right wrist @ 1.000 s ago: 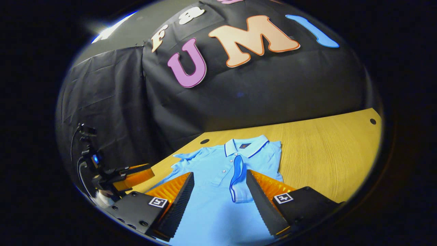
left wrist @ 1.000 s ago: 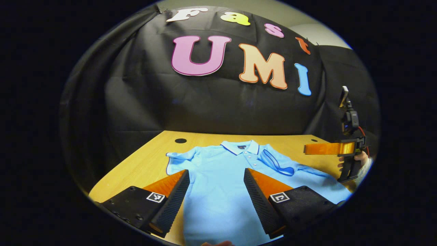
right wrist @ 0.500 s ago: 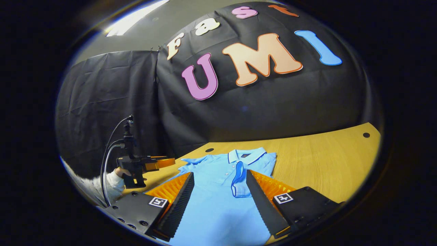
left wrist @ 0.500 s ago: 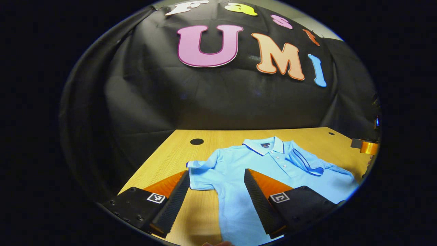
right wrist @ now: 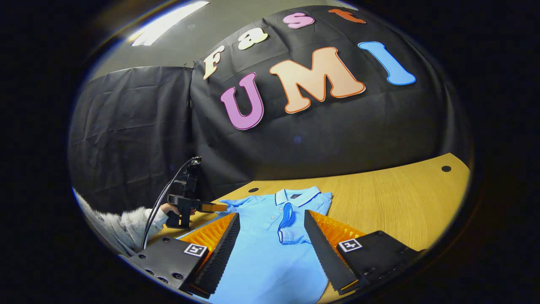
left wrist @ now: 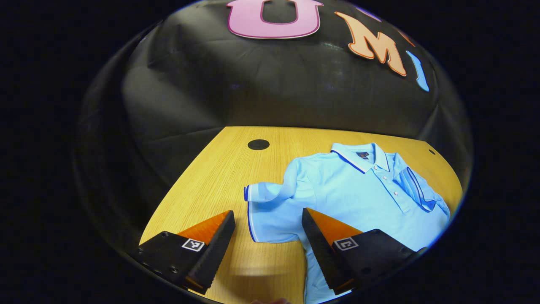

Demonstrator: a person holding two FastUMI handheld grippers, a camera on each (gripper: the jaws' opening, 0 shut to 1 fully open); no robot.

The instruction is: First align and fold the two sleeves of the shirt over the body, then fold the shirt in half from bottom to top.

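Left gripper (left wrist: 265,245) wide open, empty; unfolded sleeve (left wrist: 270,211) lies just ahead between fingers, cuff edge pointing leftward. Right gripper (right wrist: 272,249) open, empty, over shirt (right wrist: 270,257) body.

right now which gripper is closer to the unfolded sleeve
Left. The left gripper hangs open right at the unfolded sleeve; the right gripper is open over the shirt's body, further off.

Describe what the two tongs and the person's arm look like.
Each of the tongs, left and right, has two wedge-shaped, ridged fingers on black blocks bearing small square black-and-white markers. In the right gripper view, the left one has cables arching off it, and the person wears a fuzzy pale sleeve.
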